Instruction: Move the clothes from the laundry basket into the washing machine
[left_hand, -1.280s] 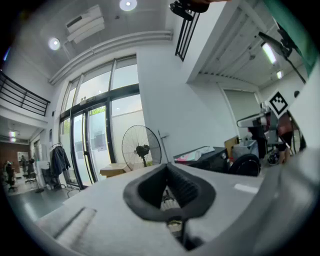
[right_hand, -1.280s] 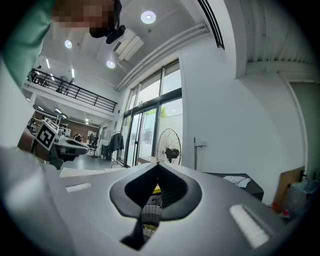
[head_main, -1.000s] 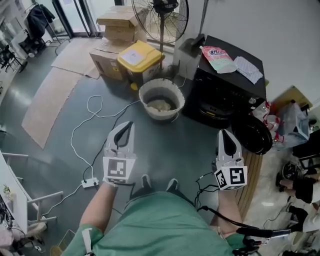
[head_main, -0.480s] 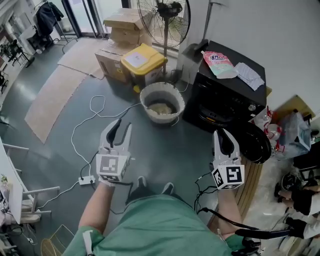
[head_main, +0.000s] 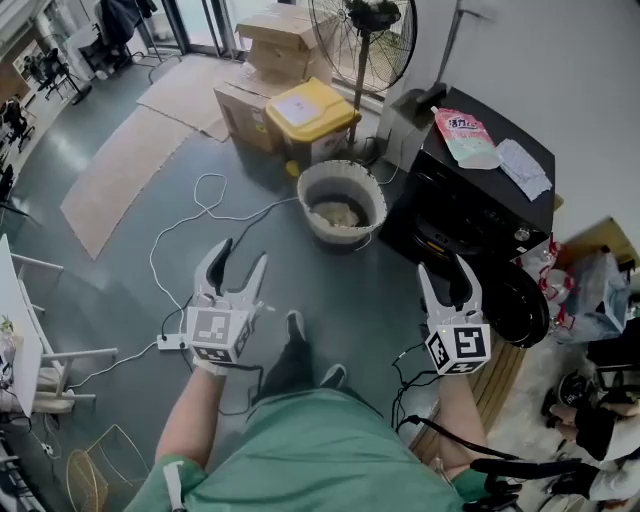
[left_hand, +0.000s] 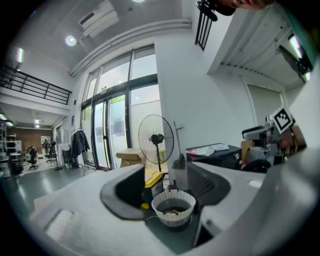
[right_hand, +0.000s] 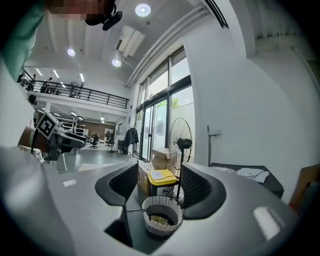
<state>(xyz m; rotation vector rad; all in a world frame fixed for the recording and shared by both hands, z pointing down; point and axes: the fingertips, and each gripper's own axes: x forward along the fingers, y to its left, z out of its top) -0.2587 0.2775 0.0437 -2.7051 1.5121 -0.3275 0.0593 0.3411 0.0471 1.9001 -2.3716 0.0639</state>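
Note:
A round white laundry basket (head_main: 342, 200) stands on the grey floor with pale clothes (head_main: 340, 213) in its bottom. To its right is the black washing machine (head_main: 478, 205), its round door (head_main: 518, 292) swung open. My left gripper (head_main: 241, 254) hovers over the floor short of the basket; its jaws have just been opening, with nothing between them. My right gripper (head_main: 446, 268) hangs beside the machine's door, its jaws also just opened and empty. Both gripper views frame the basket (left_hand: 173, 206) (right_hand: 161, 216) between the open jaws.
A yellow-lidded bin (head_main: 312, 118), cardboard boxes (head_main: 285, 35) and a standing fan (head_main: 365, 30) are behind the basket. A white cable runs to a power strip (head_main: 170, 342) at the left. A detergent pouch (head_main: 465, 135) and a cloth (head_main: 525, 165) lie on the machine.
Both grippers went from shut to open, the left wider than the right. Both hands sank a little, and the right drifted toward the machine's door.

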